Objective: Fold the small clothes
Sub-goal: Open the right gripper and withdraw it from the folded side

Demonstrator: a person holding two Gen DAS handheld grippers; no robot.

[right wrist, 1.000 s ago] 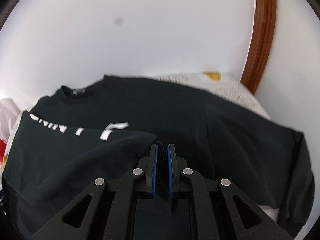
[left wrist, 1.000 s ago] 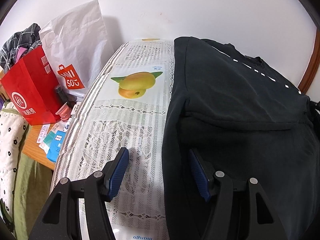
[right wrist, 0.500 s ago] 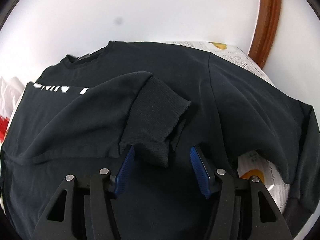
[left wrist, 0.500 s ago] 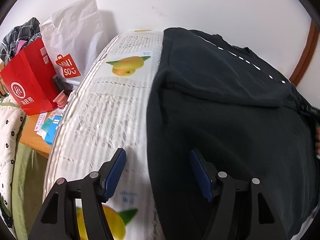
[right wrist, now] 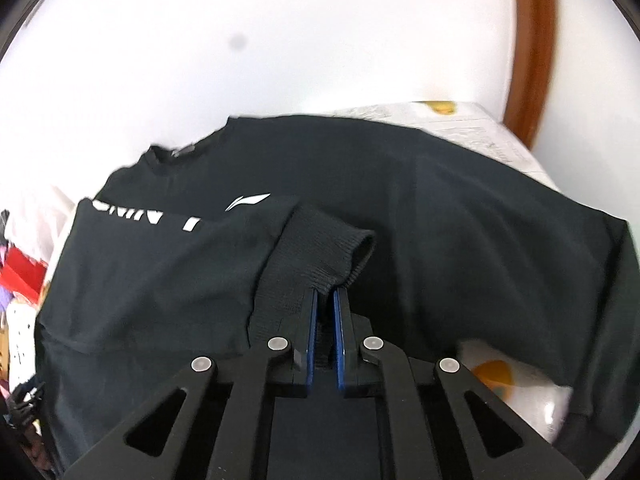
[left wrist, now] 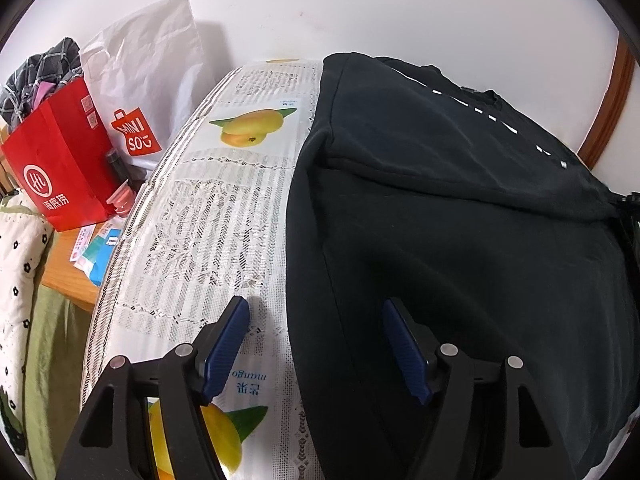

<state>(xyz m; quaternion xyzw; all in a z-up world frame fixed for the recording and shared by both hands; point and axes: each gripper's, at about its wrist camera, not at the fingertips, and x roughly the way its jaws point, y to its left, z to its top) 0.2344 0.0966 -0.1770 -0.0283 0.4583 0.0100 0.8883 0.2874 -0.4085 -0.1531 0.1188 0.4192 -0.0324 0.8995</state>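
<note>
A black sweatshirt point(left wrist: 460, 216) with white lettering lies spread on a white lace tablecloth point(left wrist: 208, 232) printed with mangoes. One side is folded over the body. In the right wrist view the sweatshirt point(right wrist: 460, 216) fills the table, its sleeve laid across the chest. My right gripper point(right wrist: 325, 300) is shut on the sleeve's ribbed cuff point(right wrist: 320, 248). My left gripper point(left wrist: 316, 344) is open and empty, straddling the sweatshirt's left edge near the hem.
A red paper bag point(left wrist: 60, 164) and a white Miniso bag point(left wrist: 148, 80) stand left of the table on a wooden surface with small packets point(left wrist: 96, 248). A white wall is behind. A brown wooden frame point(right wrist: 532, 52) runs up the right.
My right gripper had let go of the cuff and opened, and has now shut on it again. My left gripper shifted over the cloth edge and stayed open.
</note>
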